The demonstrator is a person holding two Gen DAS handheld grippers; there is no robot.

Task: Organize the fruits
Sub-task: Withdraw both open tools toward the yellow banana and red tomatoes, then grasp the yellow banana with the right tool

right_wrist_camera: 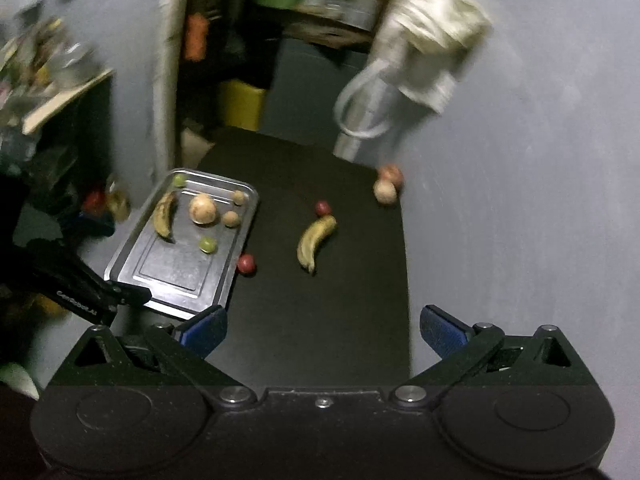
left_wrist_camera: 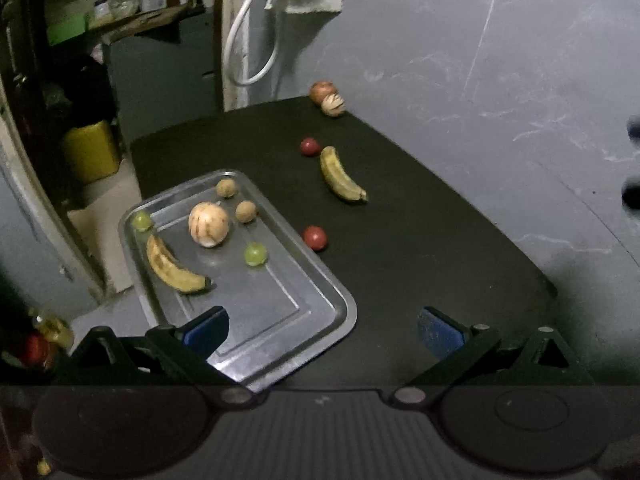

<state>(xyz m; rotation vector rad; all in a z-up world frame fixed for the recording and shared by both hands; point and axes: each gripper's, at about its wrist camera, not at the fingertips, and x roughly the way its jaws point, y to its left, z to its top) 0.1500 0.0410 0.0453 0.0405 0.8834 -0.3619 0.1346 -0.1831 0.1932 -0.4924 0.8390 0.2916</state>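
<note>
A steel tray (left_wrist_camera: pixel 280 304) (right_wrist_camera: pixel 176 276) on the black table holds a banana (left_wrist_camera: pixel 172 264), a pale round fruit (left_wrist_camera: pixel 209 224), two small brown fruits and two green ones. On the table lie a second banana (left_wrist_camera: pixel 340 176) (right_wrist_camera: pixel 314 238), two small red fruits (left_wrist_camera: pixel 315 237) (left_wrist_camera: pixel 310 146) and two round fruits (left_wrist_camera: pixel 328 98) (right_wrist_camera: pixel 387 186) at the far edge. My left gripper (left_wrist_camera: pixel 322 326) is open and empty over the tray's near corner. My right gripper (right_wrist_camera: pixel 322 330) is open and empty above the table's near end. The left gripper's black body (right_wrist_camera: pixel 80 284) shows beside the tray.
The black table (left_wrist_camera: pixel 420 248) stands against a grey marbled wall (left_wrist_camera: pixel 480 60). A white hose (left_wrist_camera: pixel 248 40) and cloth hang at the far end. A yellow container (left_wrist_camera: pixel 91 151) and cluttered shelves stand on the floor to the left.
</note>
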